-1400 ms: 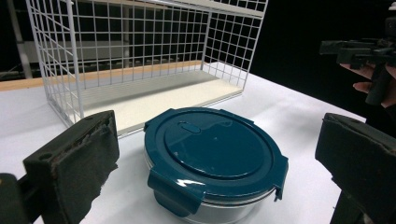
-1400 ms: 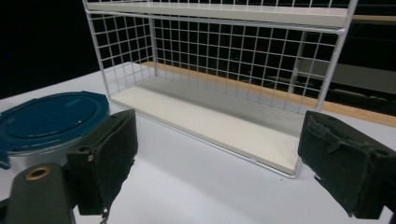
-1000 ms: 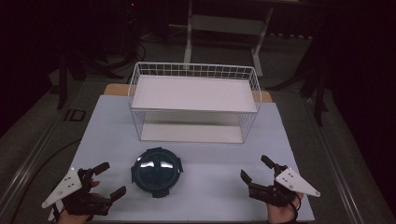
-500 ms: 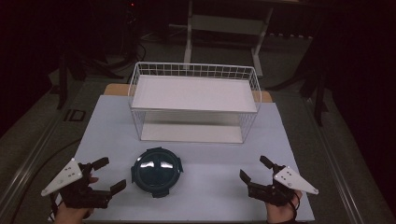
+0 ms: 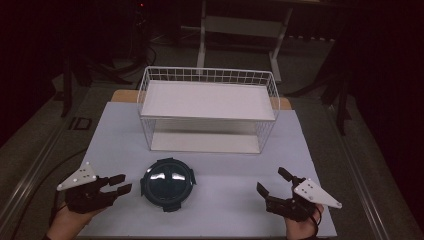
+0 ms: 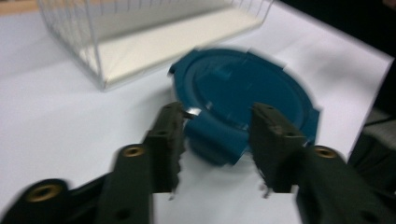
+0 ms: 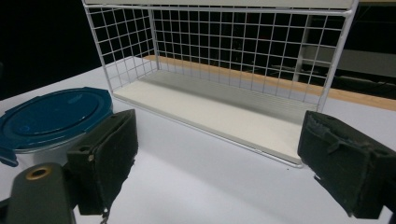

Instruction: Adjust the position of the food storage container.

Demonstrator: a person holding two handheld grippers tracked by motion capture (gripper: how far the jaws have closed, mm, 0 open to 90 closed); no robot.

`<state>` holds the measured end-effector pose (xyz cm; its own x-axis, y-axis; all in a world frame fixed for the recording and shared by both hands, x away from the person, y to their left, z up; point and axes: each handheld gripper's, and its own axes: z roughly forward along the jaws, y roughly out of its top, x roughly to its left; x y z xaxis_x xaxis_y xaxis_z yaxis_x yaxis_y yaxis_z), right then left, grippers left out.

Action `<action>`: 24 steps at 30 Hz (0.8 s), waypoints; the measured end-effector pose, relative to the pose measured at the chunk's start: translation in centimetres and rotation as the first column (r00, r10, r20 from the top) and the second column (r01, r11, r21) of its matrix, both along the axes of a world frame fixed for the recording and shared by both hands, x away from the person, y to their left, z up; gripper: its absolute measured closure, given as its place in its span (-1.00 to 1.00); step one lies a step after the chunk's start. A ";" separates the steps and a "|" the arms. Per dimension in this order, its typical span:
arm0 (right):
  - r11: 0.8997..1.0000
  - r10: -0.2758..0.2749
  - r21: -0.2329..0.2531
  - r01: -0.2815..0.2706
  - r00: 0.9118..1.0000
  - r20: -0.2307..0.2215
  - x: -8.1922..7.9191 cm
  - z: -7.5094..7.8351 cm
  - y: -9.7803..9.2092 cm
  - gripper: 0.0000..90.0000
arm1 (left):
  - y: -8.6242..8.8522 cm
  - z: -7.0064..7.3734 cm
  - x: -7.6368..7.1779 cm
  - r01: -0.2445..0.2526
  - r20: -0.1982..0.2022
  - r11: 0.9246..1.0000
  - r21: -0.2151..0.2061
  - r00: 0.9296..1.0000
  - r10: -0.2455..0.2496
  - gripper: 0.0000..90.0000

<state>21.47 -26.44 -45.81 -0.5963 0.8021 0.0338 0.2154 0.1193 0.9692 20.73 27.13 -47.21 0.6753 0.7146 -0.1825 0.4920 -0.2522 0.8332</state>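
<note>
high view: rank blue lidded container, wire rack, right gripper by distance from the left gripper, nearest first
1. blue lidded container, just off the left gripper, toward table centre.
2. wire rack, farther back, mid-table.
3. right gripper, front edge, opposite side.

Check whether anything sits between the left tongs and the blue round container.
Nothing visible does. The left tongs stand open just left of the blue round container, with bare table between them; in the left gripper view a lid tab lies between the jaws.

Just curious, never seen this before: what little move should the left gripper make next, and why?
Probably ease the left gripper forward and close on the round dark-blue lidded container. Its jaws stand open, astride one lid tab but not gripping it.
</note>
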 end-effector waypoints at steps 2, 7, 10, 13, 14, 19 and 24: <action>1.000 0.004 0.002 -0.004 1.000 -0.004 0.0 0.0 0.0 -0.73 | -0.2 -0.5 0.3 -0.008 -0.032 0.999 0.041 0.999 0.009 0.54; 1.000 0.009 0.009 -0.009 1.000 -0.011 0.1 -0.1 0.0 -0.73 | -1.1 -1.8 0.7 0.009 -0.104 0.993 0.119 0.995 0.004 0.79; 1.000 0.012 0.007 -0.012 1.000 -0.018 0.1 -0.1 -0.1 -0.73 | -1.7 -2.3 0.9 0.009 -0.122 0.988 0.155 0.992 0.010 0.99; 1.000 0.012 0.007 -0.012 1.000 -0.016 0.1 -0.1 -0.1 -0.73 | -2.3 -2.5 1.2 0.021 -0.136 0.989 0.147 0.991 -0.001 0.99; 1.000 0.012 0.008 -0.012 1.000 -0.017 0.1 -0.1 -0.1 -0.73 | -2.4 -2.4 1.3 0.023 -0.131 0.988 0.150 0.991 -0.003 0.99; 1.000 0.020 0.010 -0.020 1.000 -0.022 0.1 -0.2 -0.1 -0.73 | -3.1 -2.5 1.7 0.039 -0.137 0.985 0.170 0.990 -0.016 0.99; 1.000 0.018 0.011 -0.018 1.000 -0.024 0.1 -0.2 0.0 -0.73 | -3.3 -2.2 2.0 0.042 -0.138 0.982 0.183 0.990 -0.017 0.99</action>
